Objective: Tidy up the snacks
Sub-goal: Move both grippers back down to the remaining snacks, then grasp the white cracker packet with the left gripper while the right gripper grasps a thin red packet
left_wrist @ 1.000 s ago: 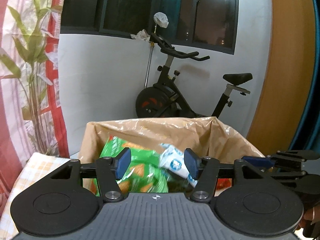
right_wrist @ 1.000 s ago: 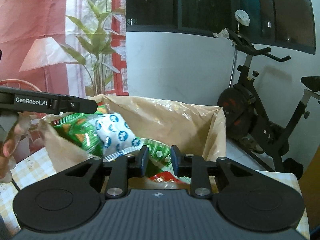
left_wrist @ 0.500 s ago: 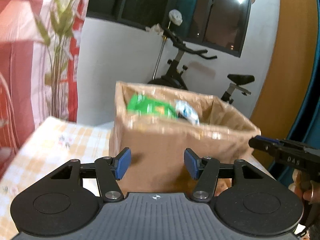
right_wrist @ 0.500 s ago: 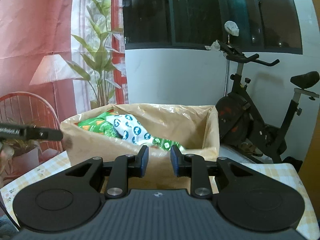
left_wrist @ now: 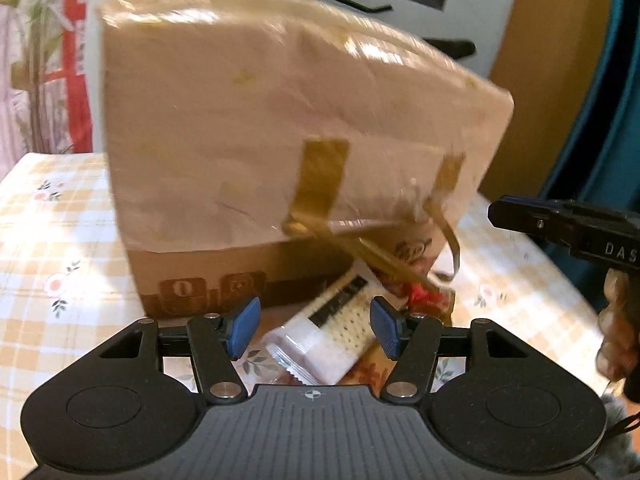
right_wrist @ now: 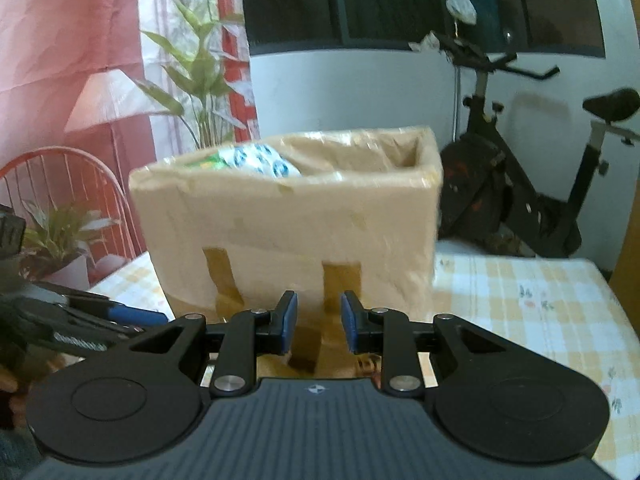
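Note:
A tall cardboard box [left_wrist: 280,120] lined with brown plastic stands on the table; in the right wrist view the box [right_wrist: 288,232] shows a blue-and-white pack [right_wrist: 260,160] and a green pack [right_wrist: 204,162] at its rim. In front of its base lie a white cracker packet [left_wrist: 340,320] and a red snack packet [left_wrist: 424,294]. My left gripper [left_wrist: 314,328] hangs low over the cracker packet, its jaws opening, the packet between the fingers and untouched. My right gripper [right_wrist: 317,322] faces the box front, its narrow gap holding nothing.
A yellow checked tablecloth [left_wrist: 60,240] covers the table [right_wrist: 520,300]. Loose tape strips [left_wrist: 320,184] hang off the box front. An exercise bike [right_wrist: 520,200], a plant [right_wrist: 200,80] and a red chair [right_wrist: 60,184] stand behind. A hand [left_wrist: 616,332] holds the right gripper [left_wrist: 560,228].
Both grippers have pulled back from above the box and sunk in front of it. The left one dropped furthest, and the packets on the table have come into view.

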